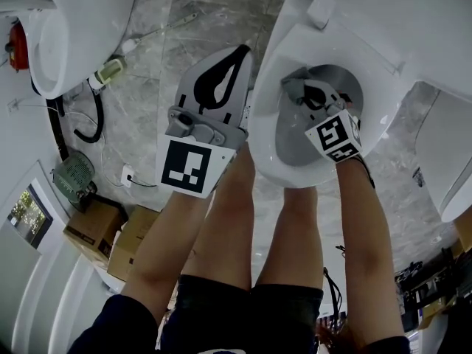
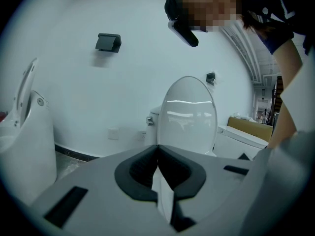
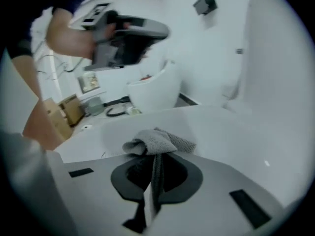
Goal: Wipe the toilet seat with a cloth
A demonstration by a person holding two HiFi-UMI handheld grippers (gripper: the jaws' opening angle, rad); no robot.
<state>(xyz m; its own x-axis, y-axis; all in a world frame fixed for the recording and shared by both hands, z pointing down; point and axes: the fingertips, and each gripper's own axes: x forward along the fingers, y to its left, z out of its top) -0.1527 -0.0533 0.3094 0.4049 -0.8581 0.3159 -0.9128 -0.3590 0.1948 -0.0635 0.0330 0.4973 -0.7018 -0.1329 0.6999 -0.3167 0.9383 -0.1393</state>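
The white toilet seat (image 1: pixel 269 124) rings the bowl at the centre right of the head view. My right gripper (image 1: pixel 306 96) reaches over the bowl's far side, shut on a grey cloth (image 1: pixel 293 87). In the right gripper view the cloth (image 3: pixel 156 141) bunches out past the jaws of the right gripper (image 3: pixel 156 155) and lies against the white seat surface (image 3: pixel 231 132). My left gripper (image 1: pixel 241 51) hangs just left of the toilet rim, shut with nothing in it. The left gripper (image 2: pixel 157 147) points at another toilet's raised lid (image 2: pixel 189 113).
A second white fixture (image 1: pixel 66 28) stands at the upper left, with a black hose (image 1: pixel 92 124) and cables on the marble floor. Cardboard boxes (image 1: pixel 96 231) sit at the lower left. The person's bare legs (image 1: pixel 243 220) stand right before the bowl.
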